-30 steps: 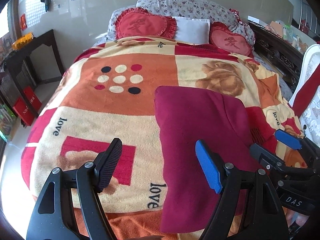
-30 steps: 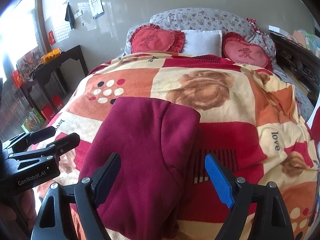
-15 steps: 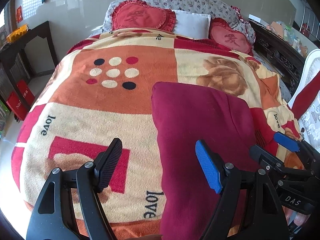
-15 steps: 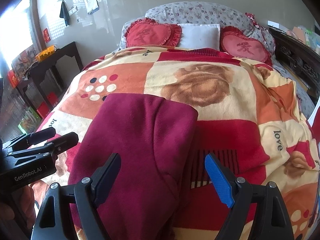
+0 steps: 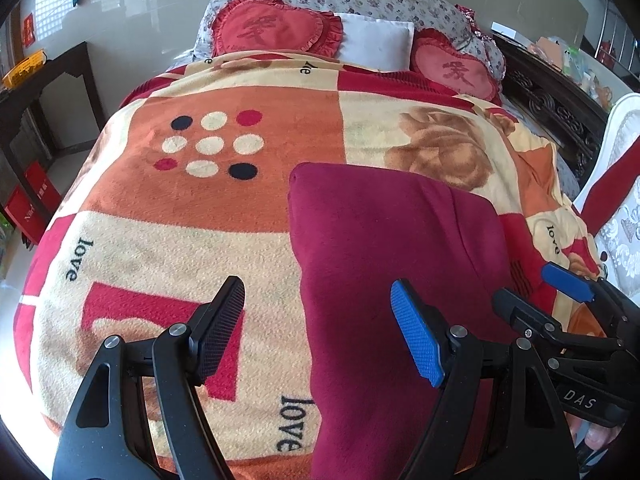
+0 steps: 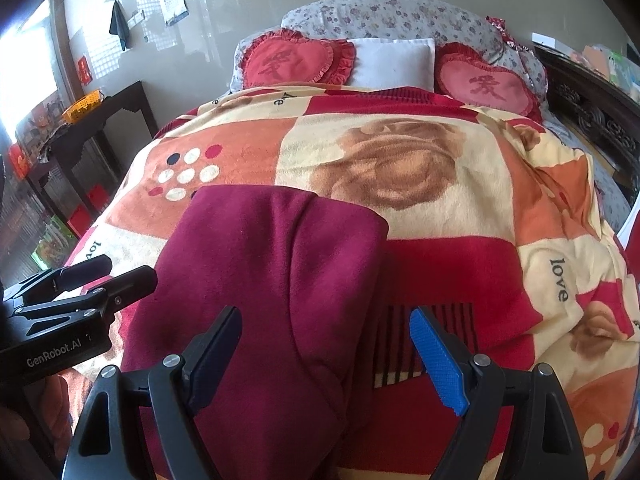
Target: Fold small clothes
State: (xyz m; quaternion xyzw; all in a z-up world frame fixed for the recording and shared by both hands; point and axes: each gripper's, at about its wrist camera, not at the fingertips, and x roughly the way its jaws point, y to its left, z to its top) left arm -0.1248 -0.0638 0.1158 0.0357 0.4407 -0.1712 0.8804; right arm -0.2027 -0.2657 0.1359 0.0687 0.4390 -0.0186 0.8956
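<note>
A dark red fleece garment (image 5: 392, 256) is seen lying on a bed, spread over a patchwork blanket (image 5: 224, 200) of orange, cream and red squares printed with dots, roses and the word "love". The garment is laid lengthwise, its far edge folded into a fairly straight line toward the pillows and its near end hanging off the foot of the bed; a seam or fold is visible running down its length in the right wrist view (image 6: 280, 280). The left gripper (image 5: 316, 332) is held above the near part of the bed with its fingers spread wide and nothing between them: the black finger (image 5: 222, 332) is seen over the blanket just left of the garment, and the blue finger (image 5: 416, 340) over the garment's left portion. The right gripper (image 6: 326, 356) is likewise held with its fingers apart and empty, the dark one (image 6: 216, 356) over the garment and the blue one (image 6: 438, 364) over a red, black-striped patch of blanket just beside the garment's right edge. Whether any finger touches the cloth cannot be told. Each gripper is visible at the edge of the other's view. At the head of the bed two red heart-shaped cushions (image 5: 276, 32) and a white pillow (image 5: 376, 46) are propped against a floral bolster, and a dark side table (image 6: 100, 128) is seen against the wall to the left.
</note>
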